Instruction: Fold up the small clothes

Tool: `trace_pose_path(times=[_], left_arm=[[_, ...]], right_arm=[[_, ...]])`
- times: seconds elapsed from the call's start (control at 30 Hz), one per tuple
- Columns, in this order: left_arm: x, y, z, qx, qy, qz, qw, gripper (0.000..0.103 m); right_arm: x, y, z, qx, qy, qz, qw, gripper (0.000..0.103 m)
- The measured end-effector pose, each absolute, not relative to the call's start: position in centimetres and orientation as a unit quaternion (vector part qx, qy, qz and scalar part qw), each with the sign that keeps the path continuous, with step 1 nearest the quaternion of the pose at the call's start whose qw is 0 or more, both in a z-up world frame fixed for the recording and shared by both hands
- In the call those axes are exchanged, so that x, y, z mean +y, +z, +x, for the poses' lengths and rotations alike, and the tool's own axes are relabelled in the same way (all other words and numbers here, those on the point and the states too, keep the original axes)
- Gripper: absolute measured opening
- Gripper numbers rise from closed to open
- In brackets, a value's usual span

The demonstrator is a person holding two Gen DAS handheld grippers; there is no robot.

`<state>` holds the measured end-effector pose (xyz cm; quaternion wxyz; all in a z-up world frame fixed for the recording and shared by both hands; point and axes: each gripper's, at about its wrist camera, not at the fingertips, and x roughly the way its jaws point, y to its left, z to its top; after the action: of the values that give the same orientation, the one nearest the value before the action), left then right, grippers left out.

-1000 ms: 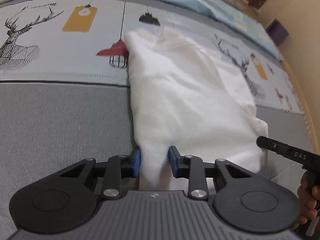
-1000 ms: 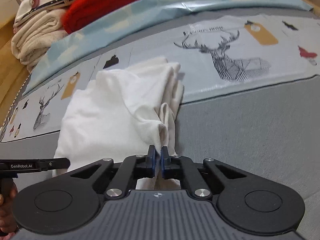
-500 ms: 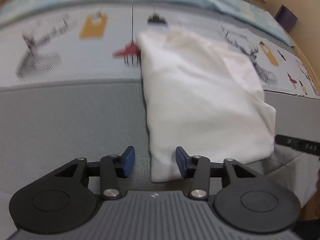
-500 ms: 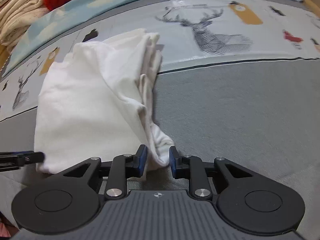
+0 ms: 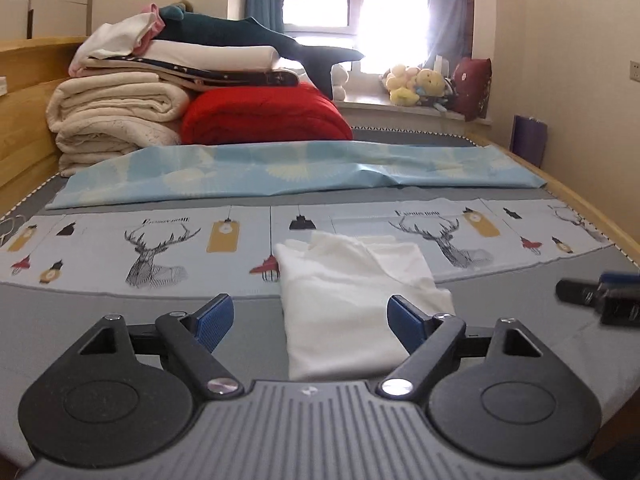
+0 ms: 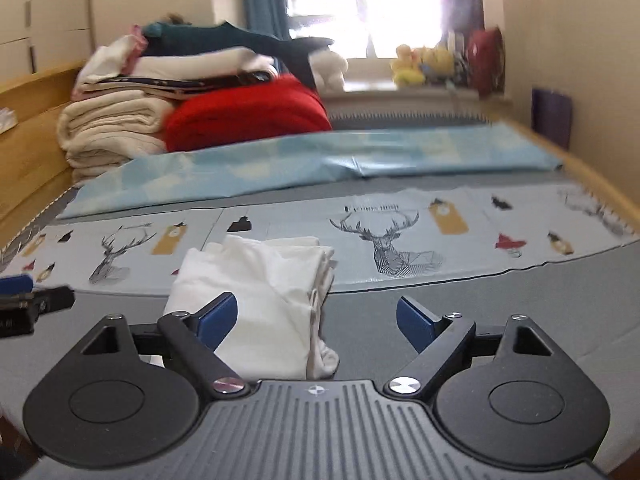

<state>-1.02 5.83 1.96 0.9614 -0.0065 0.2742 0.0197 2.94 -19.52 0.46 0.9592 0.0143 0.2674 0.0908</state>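
The folded white cotton garment [image 5: 340, 304] lay free on the bed; both tools, left [image 5: 308, 322] and right [image 6: 316, 322], were opening, empty; its loose right-hand layers might slump apart.

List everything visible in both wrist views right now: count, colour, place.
folded garment: 1, white, on the grey bed surface, far end over the deer mat
deer mat: 1, pale with deer and lamp prints, across the bed
blue sheet: 1, light blue patterned, beyond the mat
red quilt: 1, red, far left of the bed
cream blankets: 1 stack, cream, left of the quilt
shark plush: 1, dark teal, on top of the pile
soft toys: several, mostly yellow, on the windowsill
left gripper: 1, black with blue pads, jaws opening, clear of the garment
right gripper: 1, same, jaws opening, clear of the garment
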Motion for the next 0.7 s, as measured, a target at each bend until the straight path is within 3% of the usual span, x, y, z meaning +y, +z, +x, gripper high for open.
trace_pose_path(times=[0.2,0.7], left_arm=[[4.5,-0.1,-4.4,0.333,0.052,-0.041,0.941,0.088],[2.9,-1.5,-3.4,0.345,0.033,-0.036,0.937,0.088]], right_arm=[[-19.0,-0.6,0.1,0.297,0.073,0.038,0.951,0.088],[-16.3,-1.9,-0.1,0.317,0.095,-0.011,0.943,0.088]])
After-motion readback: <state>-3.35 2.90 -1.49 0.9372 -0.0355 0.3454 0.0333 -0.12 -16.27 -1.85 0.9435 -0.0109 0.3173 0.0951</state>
